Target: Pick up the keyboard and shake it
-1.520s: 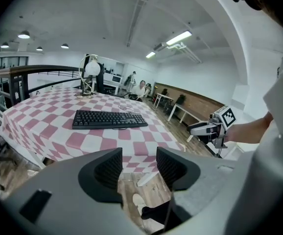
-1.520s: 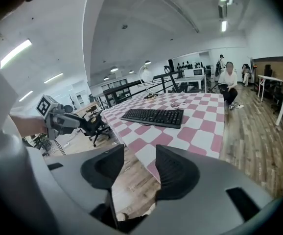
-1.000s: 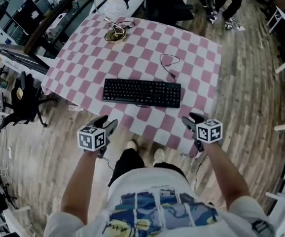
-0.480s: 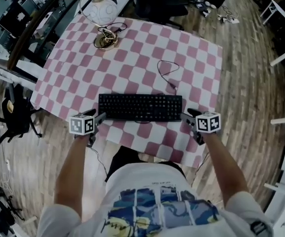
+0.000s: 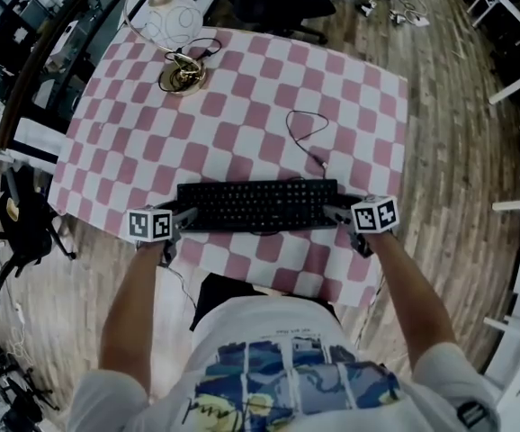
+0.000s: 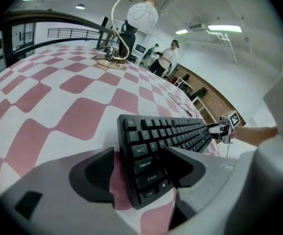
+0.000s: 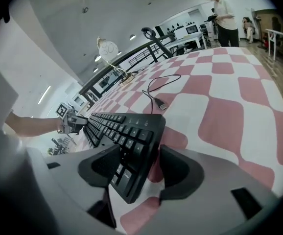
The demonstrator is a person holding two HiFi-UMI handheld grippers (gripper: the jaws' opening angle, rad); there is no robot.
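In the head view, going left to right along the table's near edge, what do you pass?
left gripper → keyboard → right gripper. Both grippers' jaws have just been opening, each with a keyboard end between them.

Open desk [image 5: 242, 97] beyond keyboard [image 5: 255, 203], crossed midway by loose cable [image 7: 161, 105]; lamp [image 5: 182, 77] off at far left corner (well apart). Both keyboard ends taken: left claw [image 6: 140, 168], right claw [image 7: 140, 166], jaws just opened wider, straddling an end each, not clamped.
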